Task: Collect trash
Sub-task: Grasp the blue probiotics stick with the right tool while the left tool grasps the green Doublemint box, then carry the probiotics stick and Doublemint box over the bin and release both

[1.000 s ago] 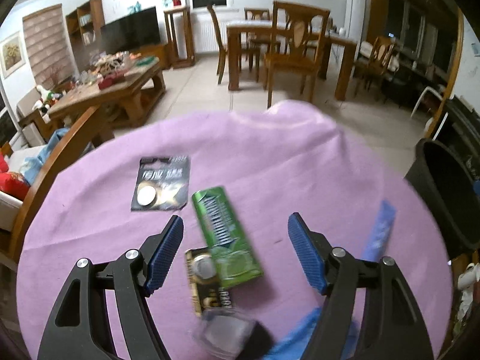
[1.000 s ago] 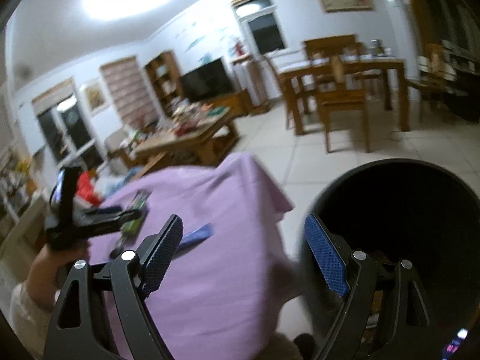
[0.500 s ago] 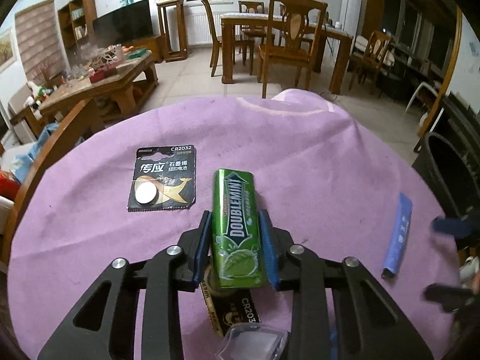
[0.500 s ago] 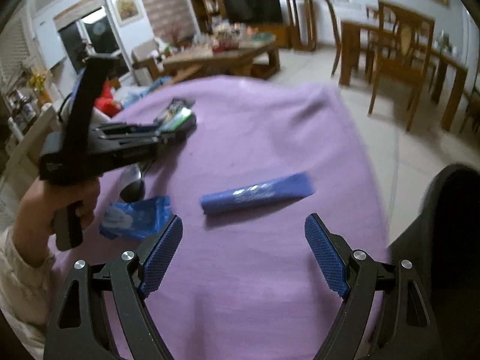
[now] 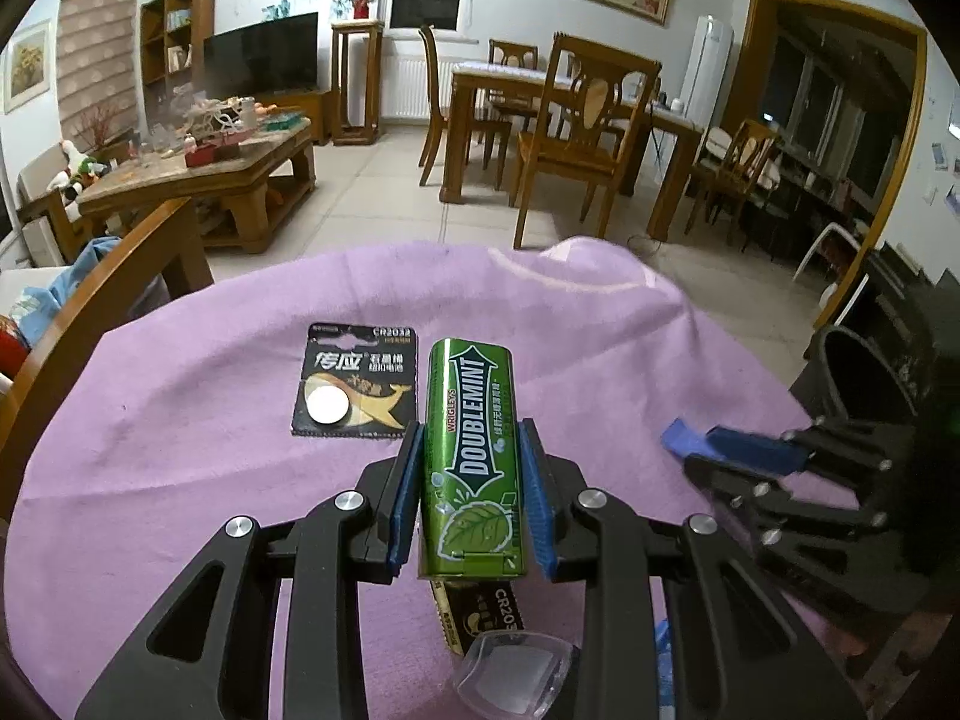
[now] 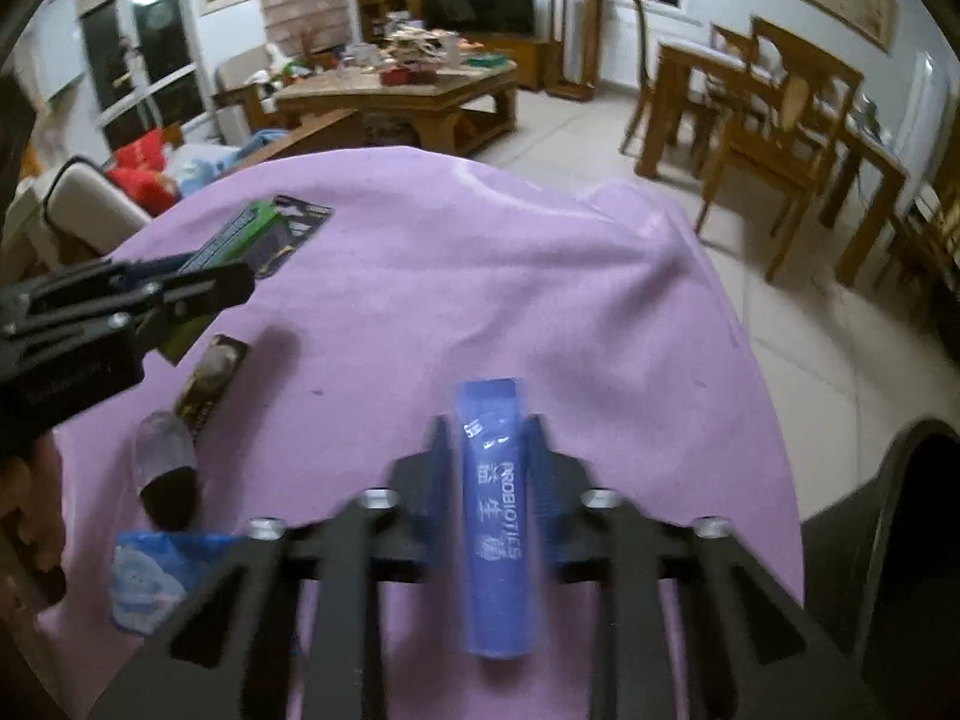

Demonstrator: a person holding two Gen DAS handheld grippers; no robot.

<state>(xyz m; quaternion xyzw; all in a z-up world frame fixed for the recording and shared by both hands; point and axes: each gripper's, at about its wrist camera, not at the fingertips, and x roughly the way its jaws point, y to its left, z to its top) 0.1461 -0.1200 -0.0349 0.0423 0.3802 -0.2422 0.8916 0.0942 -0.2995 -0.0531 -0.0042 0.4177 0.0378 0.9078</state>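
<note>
The left gripper (image 5: pixel 471 501) was clamped tight on the green Doublemint gum pack (image 5: pixel 471 462); the right gripper (image 6: pixel 489 483) pinched the blue probiotics sachet (image 6: pixel 495 516) above the purple tablecloth (image 6: pixel 480 276).

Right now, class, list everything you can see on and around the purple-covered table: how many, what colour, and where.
Green Doublemint gum pack: one, green, between the left gripper's pads.
Blue probiotics sachet: one, blue, between the right gripper's pads.
Black coin-battery cards: two; one flat on the cloth beside the gum, one below the gum.
Clear plastic piece: one, near edge.
Light blue wrapper: one, near edge.
Purple cloth: one, covering the table.
Black bin: one, right of the table.
Left gripper: black, blue pads, shut.
Right gripper: black, blue pads, shut.
</note>
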